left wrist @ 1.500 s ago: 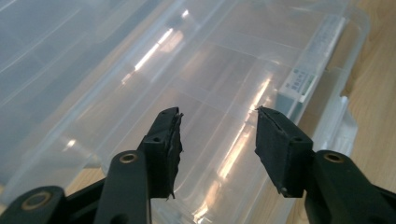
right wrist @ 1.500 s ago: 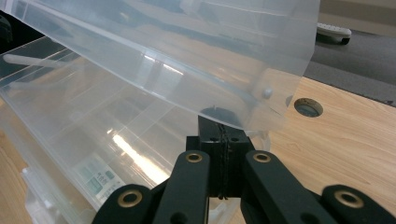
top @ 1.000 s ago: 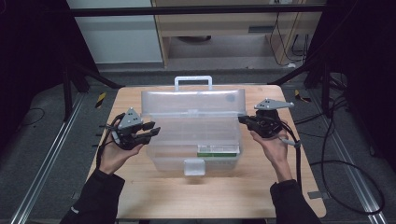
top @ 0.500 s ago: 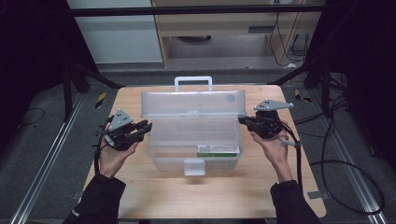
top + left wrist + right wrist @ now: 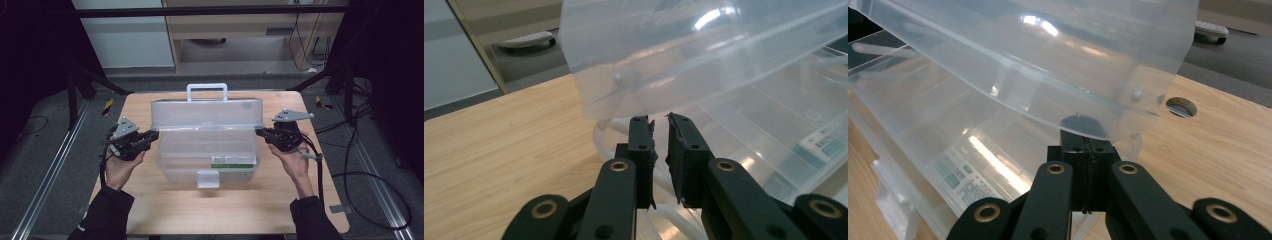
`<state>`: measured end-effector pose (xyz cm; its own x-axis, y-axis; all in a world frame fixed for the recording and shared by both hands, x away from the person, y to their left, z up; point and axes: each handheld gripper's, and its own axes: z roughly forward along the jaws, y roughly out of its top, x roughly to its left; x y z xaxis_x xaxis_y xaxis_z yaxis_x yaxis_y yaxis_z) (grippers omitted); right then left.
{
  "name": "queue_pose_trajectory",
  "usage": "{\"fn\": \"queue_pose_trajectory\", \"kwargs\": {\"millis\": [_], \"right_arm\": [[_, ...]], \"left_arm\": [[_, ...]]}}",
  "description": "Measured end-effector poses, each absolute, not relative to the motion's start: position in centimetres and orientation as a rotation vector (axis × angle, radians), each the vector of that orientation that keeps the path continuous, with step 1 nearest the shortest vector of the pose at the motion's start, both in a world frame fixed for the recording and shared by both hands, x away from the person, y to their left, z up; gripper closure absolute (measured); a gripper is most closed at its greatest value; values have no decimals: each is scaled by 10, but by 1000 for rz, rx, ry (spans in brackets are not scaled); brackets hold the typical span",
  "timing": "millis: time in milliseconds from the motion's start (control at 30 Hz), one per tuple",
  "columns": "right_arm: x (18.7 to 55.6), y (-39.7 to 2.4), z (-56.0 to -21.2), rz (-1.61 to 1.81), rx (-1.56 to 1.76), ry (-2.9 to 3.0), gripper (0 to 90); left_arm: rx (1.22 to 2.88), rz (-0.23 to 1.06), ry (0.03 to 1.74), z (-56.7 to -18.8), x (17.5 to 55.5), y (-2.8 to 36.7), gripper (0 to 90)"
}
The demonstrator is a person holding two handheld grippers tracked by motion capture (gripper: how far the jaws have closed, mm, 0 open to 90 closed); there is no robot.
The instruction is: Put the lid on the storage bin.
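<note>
- You work at a light wood table (image 5: 165, 210); a round cable hole (image 5: 1181, 106) sits near one edge.
- Grey carpet floor (image 5: 45, 165) around you, dim at both sides.
- Metal floor rails (image 5: 47, 185) run along the left and right of the table.
- Behind the table: white cabinet panel (image 5: 117, 40) and a wood-tone desk unit (image 5: 240, 25).
- Black cables (image 5: 360, 165) trail on the floor at your right.
- Yellow-black tape marks (image 5: 107, 106) near the table's far corners.
</note>
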<state>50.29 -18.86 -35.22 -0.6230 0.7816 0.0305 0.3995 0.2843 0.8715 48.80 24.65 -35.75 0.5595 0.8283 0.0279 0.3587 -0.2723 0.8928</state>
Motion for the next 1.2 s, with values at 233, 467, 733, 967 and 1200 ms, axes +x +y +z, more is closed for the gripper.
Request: {"fn": "queue_pose_trajectory", "kwargs": {"millis": [233, 467, 733, 967, 1200], "right_arm": [[495, -190, -358, 1260, 1061, 2156, 900], [486, -195, -365, 1242, 1077, 2155, 893], [479, -198, -373, 1198, 1087, 2161, 887], [474, -198, -381, 1175, 1083, 2177, 882], [470, -200, -386, 1154, 1080, 2179, 879]], "left_arm": [[1874, 618, 965, -363, 485, 249, 805], [1895, 603, 962, -369, 481, 255, 802], [1915, 590, 971, -379, 478, 258, 803], [1949, 596, 970, -385, 474, 257, 801], [1973, 591, 977, -390, 471, 259, 792]]}}
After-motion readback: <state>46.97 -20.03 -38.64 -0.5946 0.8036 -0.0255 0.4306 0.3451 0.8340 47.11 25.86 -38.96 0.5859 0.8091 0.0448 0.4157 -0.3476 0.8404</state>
